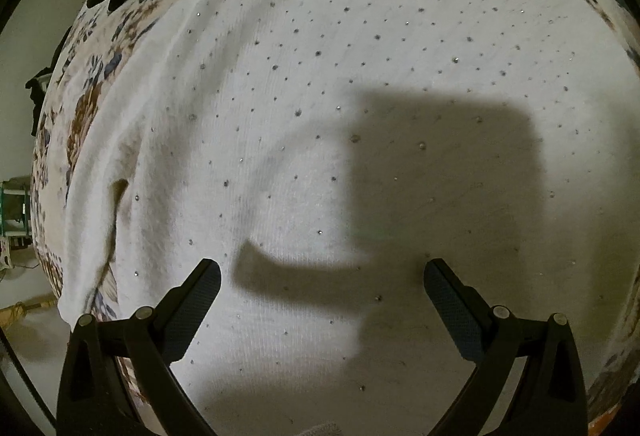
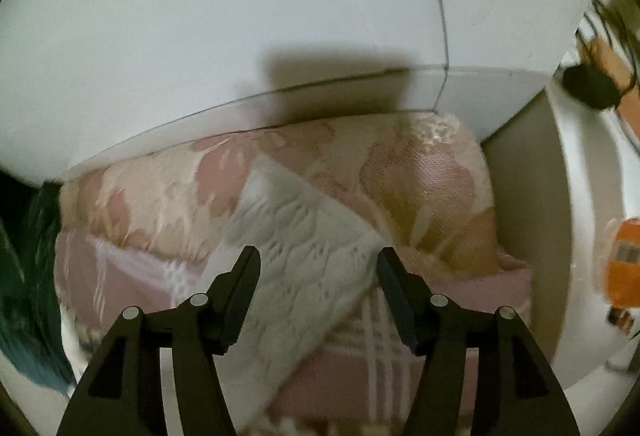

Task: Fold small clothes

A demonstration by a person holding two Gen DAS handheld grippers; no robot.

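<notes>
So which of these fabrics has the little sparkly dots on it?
The white knitted sweater spread under the left gripper. The sheet beneath it is flowered, and the white cloth before the right gripper has a woven pattern, no dots.

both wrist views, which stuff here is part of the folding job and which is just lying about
Part of the job:
- white studded knit top, spread flat
- white lace garment, lying on the pink bedding
- left gripper, open over the top
- right gripper, open above the lace piece

Lying about:
- floral sheet
- pink patterned bedding
- teal cloth
- orange object
</notes>
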